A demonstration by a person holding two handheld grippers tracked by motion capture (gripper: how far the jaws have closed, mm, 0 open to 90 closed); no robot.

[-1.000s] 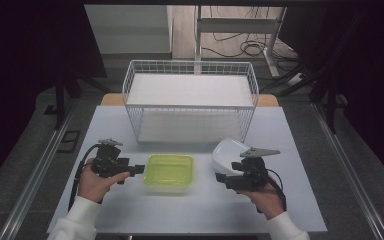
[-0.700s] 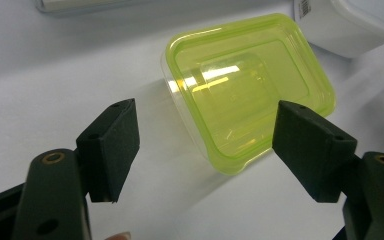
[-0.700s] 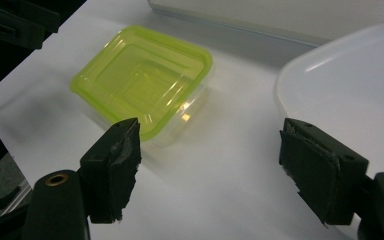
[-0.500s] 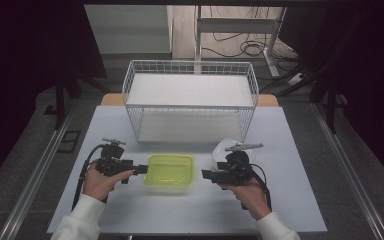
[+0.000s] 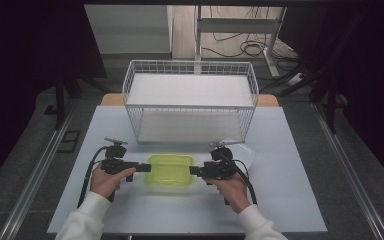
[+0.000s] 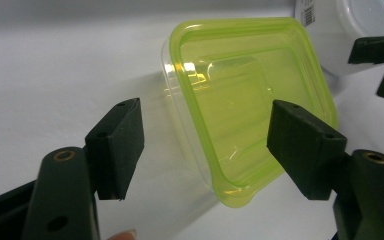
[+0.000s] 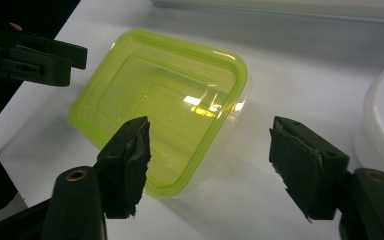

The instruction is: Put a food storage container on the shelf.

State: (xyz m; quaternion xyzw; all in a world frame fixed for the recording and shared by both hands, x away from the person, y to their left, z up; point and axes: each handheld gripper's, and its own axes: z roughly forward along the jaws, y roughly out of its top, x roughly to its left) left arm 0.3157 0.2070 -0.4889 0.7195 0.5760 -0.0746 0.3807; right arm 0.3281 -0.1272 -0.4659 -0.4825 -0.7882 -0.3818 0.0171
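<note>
The box with the green lid (image 5: pixel 169 171) sits flat on the white bench (image 5: pixel 290 200), right between your two hands and in front of the wire basket (image 5: pixel 190 102). It looks like thin clear plastic, so I think it is light and a bit bendy, and its smooth sides could slip. Squeeze too hard and the lid may pop or the wall may buckle. The best place to hold it, I think, is the short ends, just under the lid's rim.

Your left tool (image 6: pixel 205 145) is wide, its jaws have just been closing a little, and a corner of the box lies between them without being pinched. Your right tool (image 7: pixel 210 165) is wide too, also just closing a little, with the near corner of the box between its jaws but not gripped.

A white tub (image 5: pixel 244 153) sits just beside your right tool, so mind you don't bump it. The basket stands behind, not in the way.
</note>
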